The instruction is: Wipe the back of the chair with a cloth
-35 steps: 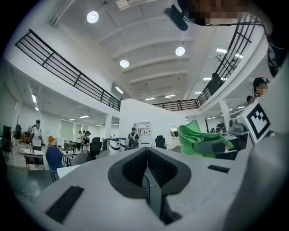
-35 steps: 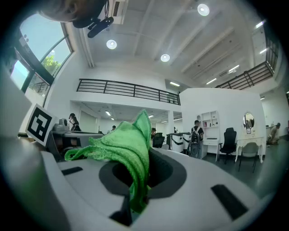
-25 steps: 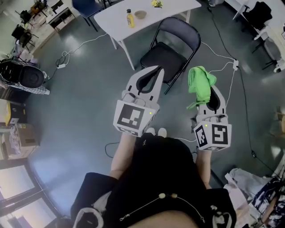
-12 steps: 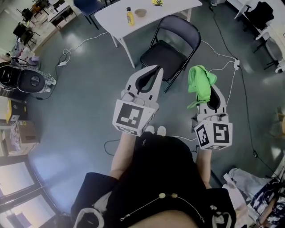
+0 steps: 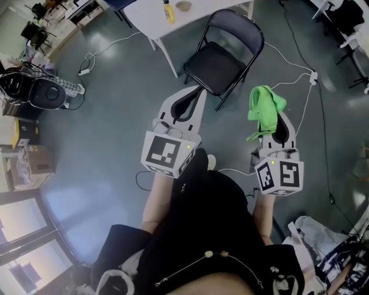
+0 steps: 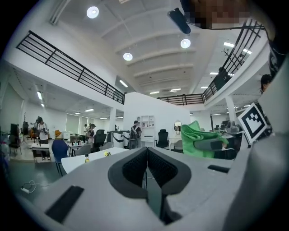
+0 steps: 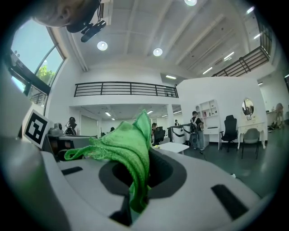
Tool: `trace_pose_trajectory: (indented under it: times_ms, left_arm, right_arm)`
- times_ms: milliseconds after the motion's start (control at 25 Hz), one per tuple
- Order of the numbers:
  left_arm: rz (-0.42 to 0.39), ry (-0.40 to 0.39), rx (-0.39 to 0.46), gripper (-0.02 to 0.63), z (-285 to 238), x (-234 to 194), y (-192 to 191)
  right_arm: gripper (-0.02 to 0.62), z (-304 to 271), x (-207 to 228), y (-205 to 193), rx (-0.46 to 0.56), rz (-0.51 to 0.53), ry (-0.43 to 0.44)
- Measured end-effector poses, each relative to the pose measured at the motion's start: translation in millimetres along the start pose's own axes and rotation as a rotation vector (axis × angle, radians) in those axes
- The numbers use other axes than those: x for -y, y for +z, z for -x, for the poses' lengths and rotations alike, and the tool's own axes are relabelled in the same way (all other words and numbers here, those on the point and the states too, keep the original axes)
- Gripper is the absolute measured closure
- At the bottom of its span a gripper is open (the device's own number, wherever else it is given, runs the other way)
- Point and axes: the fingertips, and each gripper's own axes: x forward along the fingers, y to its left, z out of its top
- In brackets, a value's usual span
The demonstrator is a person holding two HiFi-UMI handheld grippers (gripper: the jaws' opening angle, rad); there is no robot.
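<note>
My right gripper (image 5: 272, 119) stays clamped on the green cloth (image 5: 263, 107), left gripper (image 5: 198, 92) pressed together (empty), facing the folding chair (image 5: 216, 66); white table (image 5: 144, 14) now nearer the frame's top

No legible text or numbers (bottle label (image 5: 168, 11) too small).

Green cloth (image 5: 265, 110), black chair (image 5: 214, 64), grey floor (image 5: 104, 115).
The cloth is glowing bright green against the dull blue-grey floor. The chair is showing a black seat and a dark frame, while the table (image 5: 144, 17) is looking plain white and the bottle (image 5: 168, 11) yellow. The left tongs (image 5: 200, 91) and the right tongs (image 5: 275, 122) are both wearing pale grey shells, dark pads (image 6: 131, 169) and black-and-white square markers.
</note>
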Motion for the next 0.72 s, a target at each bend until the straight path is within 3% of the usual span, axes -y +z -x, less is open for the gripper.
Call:
trace_pose_trajectory:
  times_ms: [360, 720]
  left_arm:
    - [0.016, 0.011, -0.010, 0.600, -30, -13, -7]
    - [0.030, 0.002, -0.003, 0.600, -85, -56, -6]
  right_arm:
    - [0.552, -27, 24, -10, -0.034, -0.014, -0.010]
    - [0.552, -96, 39, -4, -0.038, 0.006, -0.009]
